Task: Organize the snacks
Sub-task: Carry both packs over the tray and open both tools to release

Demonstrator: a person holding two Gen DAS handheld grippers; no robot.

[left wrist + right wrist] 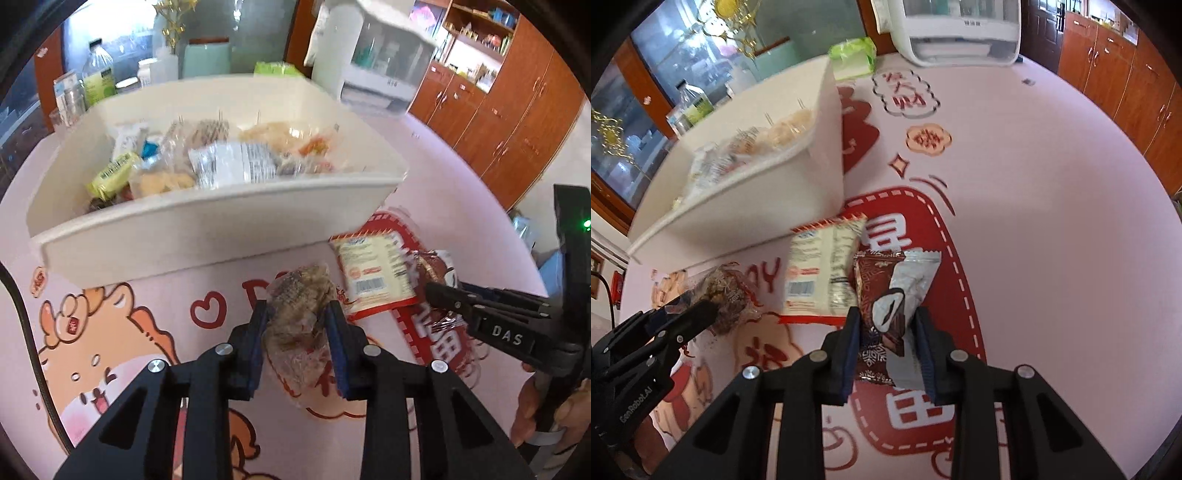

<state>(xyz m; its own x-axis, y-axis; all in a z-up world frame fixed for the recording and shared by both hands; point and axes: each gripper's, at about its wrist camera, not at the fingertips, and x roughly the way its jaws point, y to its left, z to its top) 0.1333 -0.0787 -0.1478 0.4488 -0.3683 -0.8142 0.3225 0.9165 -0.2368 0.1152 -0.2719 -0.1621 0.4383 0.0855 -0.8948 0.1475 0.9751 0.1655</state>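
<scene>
Gripping a clear bag of brown snack (299, 332), the left gripper (298, 314) has its jaws closed narrow on the bag's sides, the blue pads pressing into the crinkled plastic. The bag hangs just in front of the near wall of the white bin (207, 236), which stands on the pink bench (461, 155) and already holds a heap of wrapped snacks (229, 162). The bin's near rim sits above and beyond the bag.

The right gripper (886, 332) holds a brown and silver wrapper (894, 295), its jaws pinched narrow on the wrapper's lower half while the top sticks up past the fingertips. Just left of the wrapper, a cream packet with a red edge (822, 266) lies flat on the bench, its far end touching or nearly touching the bin's near right corner. In the left wrist view this packet lies between the two grippers, and a hand (532, 410) shows at the right edge behind the right tool.

To the right of the bin the bench lies bare and wide, printed with red shapes, out to its curved edge by the wooden cabinets (1137, 74). A green pack (853, 55) sits behind the bin's far corner, and a white appliance (960, 33) stands at the far edge.
</scene>
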